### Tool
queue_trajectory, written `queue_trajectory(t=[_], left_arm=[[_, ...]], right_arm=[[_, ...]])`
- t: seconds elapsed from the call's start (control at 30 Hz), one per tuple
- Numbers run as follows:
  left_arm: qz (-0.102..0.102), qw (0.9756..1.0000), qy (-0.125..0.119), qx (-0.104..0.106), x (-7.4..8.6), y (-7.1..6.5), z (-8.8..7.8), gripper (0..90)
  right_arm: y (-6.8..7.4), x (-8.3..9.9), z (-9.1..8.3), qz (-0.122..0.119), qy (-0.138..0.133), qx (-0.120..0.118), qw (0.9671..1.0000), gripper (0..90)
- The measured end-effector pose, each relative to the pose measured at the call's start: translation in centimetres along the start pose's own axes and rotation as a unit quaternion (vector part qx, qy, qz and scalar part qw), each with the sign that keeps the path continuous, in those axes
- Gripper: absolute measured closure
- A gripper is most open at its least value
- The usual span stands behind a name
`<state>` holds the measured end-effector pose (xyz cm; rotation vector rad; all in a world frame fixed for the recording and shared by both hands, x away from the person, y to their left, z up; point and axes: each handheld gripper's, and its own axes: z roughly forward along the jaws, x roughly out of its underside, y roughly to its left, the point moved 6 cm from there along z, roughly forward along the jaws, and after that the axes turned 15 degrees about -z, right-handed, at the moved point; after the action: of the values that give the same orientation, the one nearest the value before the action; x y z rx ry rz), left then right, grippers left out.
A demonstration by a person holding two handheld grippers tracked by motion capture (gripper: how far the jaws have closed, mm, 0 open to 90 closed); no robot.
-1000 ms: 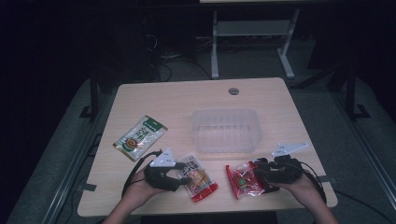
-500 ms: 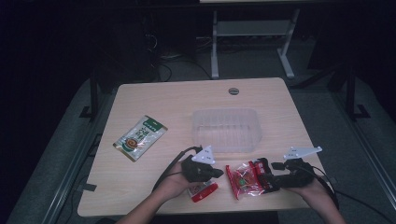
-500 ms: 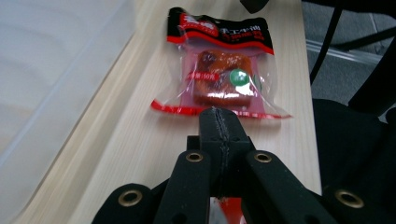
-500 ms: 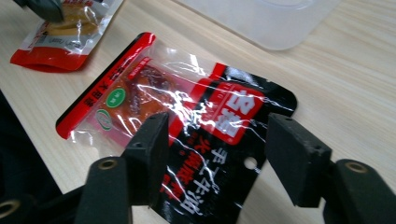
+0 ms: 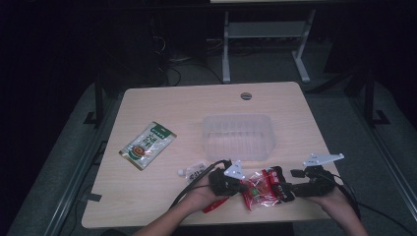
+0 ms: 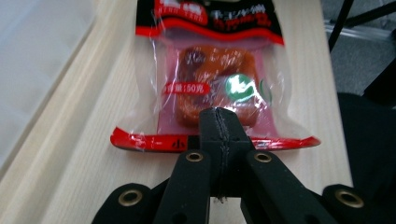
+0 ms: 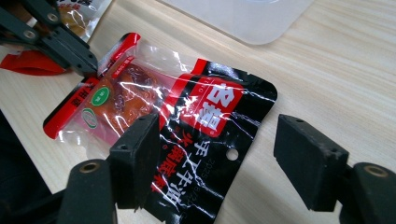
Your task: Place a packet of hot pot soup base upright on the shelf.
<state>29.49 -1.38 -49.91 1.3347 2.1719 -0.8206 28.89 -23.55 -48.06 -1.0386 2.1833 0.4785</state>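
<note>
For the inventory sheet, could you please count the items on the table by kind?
Red snack packets: 2
Green packet: 1
Pale packet: 1
Clear tub: 1
Total: 5

A dim lab: bare test table (image 5: 162, 105), floor cables (image 5: 187, 73).

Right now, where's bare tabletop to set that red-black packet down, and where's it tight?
Free: the strip between the clear tub and the table's far edge, the right side beside the tub, and the near-left corner below the green packet. Crowded: the near edge, where both grippers meet the red-black packet.
</note>
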Motion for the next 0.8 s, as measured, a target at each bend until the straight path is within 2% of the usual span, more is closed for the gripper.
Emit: queue_trajectory(t=[0.07, 0.23, 0.33, 0.4, 0.47, 0.53, 0.8], left_arm=[[-0.004, 1.0, 0.002, -0.001, 0.06, 0.03, 0.12, 89.6], [-0.005, 0.9999, 0.013, -0.006, 0.29, 0.19, 0.23, 89.7], [0.002, 0.9998, 0.019, -0.008, 0.39, 0.32, 0.17, 89.7], [-0.003, 0.9997, 0.021, -0.009, 0.48, 0.29, 0.23, 89.7], [0.001, 0.9993, 0.033, -0.015, 0.69, 0.42, 0.24, 89.8], [-0.006, 0.9995, 0.029, -0.015, 0.8, 0.42, 0.26, 89.7], [-0.001, 0.9994, 0.031, -0.018, 0.81, 0.41, 0.24, 89.8]], right_arm=[[-0.09, 0.01, -0.07, -0.005, -0.004, 0.001, 1.0, 29.6], [-0.05, 0.0, -0.17, 0.004, -0.007, -0.005, 1.0, 27.8], [0.02, -0.06, -0.16, 0.002, -0.009, -0.01, 0.9999, 26.9], [0.11, -0.12, -0.16, 0.001, -0.01, -0.012, 0.9999, 26.6], [0.19, -0.16, -0.12, 0.001, -0.01, -0.014, 0.9998, 26.2], [0.29, -0.16, -0.04, 0.003, -0.01, -0.019, 0.9998, 25.6], [0.52, -0.29, 0.59, 0.008, -0.016, -0.043, 0.9989, 24.6]])
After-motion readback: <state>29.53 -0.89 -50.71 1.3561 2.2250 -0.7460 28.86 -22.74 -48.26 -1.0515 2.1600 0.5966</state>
